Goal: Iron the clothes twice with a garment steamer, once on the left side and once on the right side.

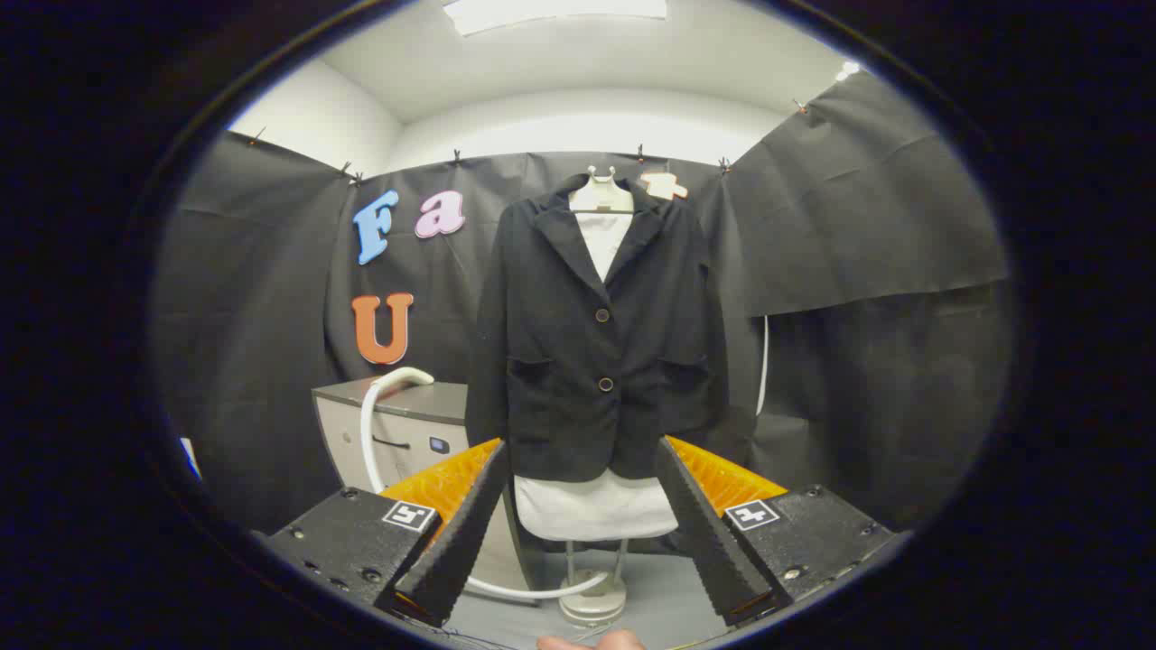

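The gripper (582, 483) stood open with nothing between its spread fingers, pointed straight at the black blazer (598, 334). The blazer hung buttoned on a dress form over a white underlayer (596, 506), well beyond the fingertips and dead ahead, its long axis running upright from collar to hem. The steamer's head was not identifiable; only its white hose (372, 424) showed, arching up beside the grey cabinet (406, 420) to the left of the blazer and curling along the floor towards the stand's round base (591, 605). Judged from this, the steamer lay off to the left of the gripper rather than ahead, so the coming reach probably had to swing that way before any pass down the garment's left or right side.
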Action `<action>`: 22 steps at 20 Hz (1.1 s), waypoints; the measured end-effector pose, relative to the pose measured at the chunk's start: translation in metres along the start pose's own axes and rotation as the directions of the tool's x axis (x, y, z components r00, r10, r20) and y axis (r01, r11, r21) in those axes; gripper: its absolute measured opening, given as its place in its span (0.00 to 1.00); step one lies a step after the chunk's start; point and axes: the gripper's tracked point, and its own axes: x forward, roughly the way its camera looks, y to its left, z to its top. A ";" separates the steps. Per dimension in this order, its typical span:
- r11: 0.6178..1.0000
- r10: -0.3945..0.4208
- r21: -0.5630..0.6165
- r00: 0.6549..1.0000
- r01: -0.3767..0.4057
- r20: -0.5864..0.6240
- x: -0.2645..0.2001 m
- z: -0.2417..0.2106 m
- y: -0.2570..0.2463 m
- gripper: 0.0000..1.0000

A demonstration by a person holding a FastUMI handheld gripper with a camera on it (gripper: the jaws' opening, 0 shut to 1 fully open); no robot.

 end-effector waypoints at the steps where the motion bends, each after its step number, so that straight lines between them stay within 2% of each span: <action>1: 1.000 -0.005 -0.005 1.000 0.005 -0.003 -0.003 0.001 -0.001 1.00; 7: 1.000 0.018 -0.006 1.000 -0.018 0.011 -0.002 0.008 -0.009 1.00; 14: 0.998 0.065 0.012 0.997 -0.065 -0.031 0.016 -0.002 -0.008 1.00; 22: 0.992 0.127 -0.002 0.991 -0.127 -0.035 0.030 0.005 0.024 1.00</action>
